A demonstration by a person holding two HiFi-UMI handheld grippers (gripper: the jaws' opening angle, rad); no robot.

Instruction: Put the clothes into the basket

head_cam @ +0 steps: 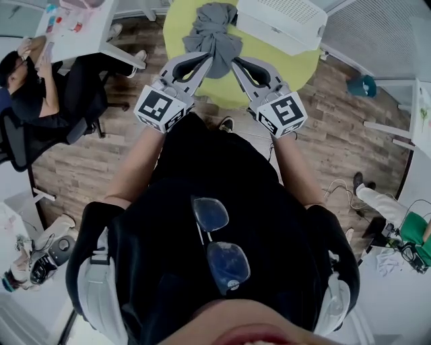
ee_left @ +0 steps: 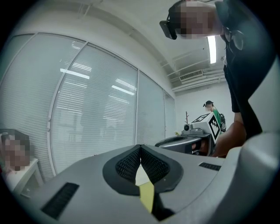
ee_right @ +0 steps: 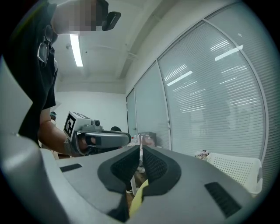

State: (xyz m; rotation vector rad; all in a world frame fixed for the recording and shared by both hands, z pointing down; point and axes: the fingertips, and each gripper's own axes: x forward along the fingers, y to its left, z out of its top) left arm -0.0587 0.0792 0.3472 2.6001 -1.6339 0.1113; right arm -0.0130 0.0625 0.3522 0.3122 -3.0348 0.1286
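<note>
Showing clenched: left hand-held gripper, right hand-held gripper | grey garment (head view only)

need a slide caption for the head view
The left claw and right claw point at a bunched gray garment over a round yellow-green table, white basket beside it.

Clothes on table, betw L gripper & R gripper; basket R of clothes.
</note>
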